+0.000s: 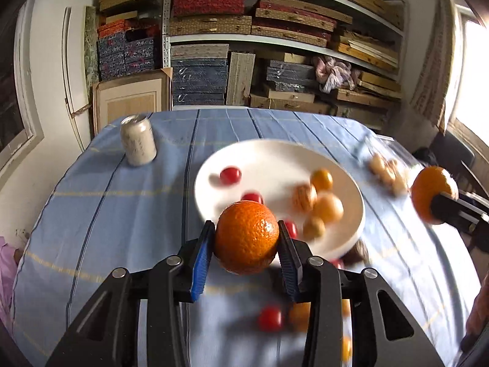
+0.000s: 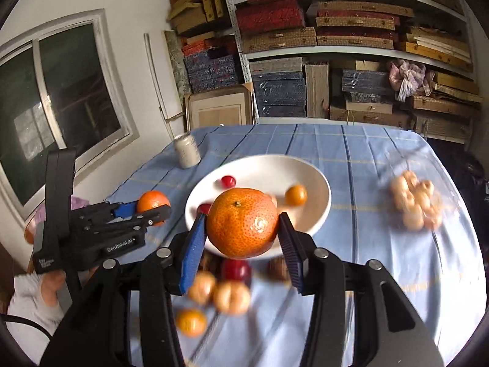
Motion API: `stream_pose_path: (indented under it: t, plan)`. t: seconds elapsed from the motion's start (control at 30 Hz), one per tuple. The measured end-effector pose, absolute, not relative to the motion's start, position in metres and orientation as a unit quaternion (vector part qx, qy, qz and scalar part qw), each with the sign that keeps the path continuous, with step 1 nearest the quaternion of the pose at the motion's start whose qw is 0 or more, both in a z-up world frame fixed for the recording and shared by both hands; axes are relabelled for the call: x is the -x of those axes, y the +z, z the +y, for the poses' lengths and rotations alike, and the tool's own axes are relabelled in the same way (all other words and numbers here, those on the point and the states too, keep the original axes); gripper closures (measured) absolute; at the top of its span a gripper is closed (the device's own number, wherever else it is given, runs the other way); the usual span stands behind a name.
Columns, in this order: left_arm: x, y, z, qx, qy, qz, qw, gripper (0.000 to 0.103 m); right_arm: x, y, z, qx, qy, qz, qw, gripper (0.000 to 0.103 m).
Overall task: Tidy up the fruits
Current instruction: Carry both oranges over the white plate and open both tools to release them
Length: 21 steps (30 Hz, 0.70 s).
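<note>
Stacked shelves backed the blue cloth point(image 1: 122, 214) where, from the left wrist, the left gripper point(image 1: 247, 235) clamped 1 orange point(image 1: 246, 237) above the plate point(image 1: 275, 159), while from the right wrist the right gripper point(image 2: 241, 224) clamped another orange point(image 2: 241, 223), each best lowered gently onto bare plate before letting go.

White metal shelving point(image 2: 351, 50) filled the back wall, stacked with woven tan, red and dark blue boxes point(image 2: 276, 15) and a bundled pinkish cloth point(image 2: 406, 79). A dark-paned, pale-framed window point(image 2: 61, 91) sat in the white plaster wall point(image 2: 128, 3). Glaring daylight entered through what seemed another window point(image 1: 475, 76) on the opposite side.
</note>
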<state>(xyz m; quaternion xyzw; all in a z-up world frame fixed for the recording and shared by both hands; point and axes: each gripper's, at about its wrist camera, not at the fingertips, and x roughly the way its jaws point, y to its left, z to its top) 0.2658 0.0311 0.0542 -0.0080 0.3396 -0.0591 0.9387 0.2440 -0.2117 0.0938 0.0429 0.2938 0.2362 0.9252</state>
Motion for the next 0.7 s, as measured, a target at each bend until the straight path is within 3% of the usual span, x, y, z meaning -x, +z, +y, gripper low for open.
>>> stream_pose_path:
  t: [0.4, 0.7]
  plan:
    - [-0.395, 0.013, 0.004, 0.004, -0.056, 0.412, 0.910, 0.062, -0.351, 0.027, -0.165, -0.014, 0.240, 0.364, 0.900, 0.057]
    - [-0.414, 0.003, 0.008, 0.009, -0.052, 0.419, 0.906, 0.061, -0.363, 0.013, -0.148, 0.021, 0.255, 0.370, 0.893, 0.055]
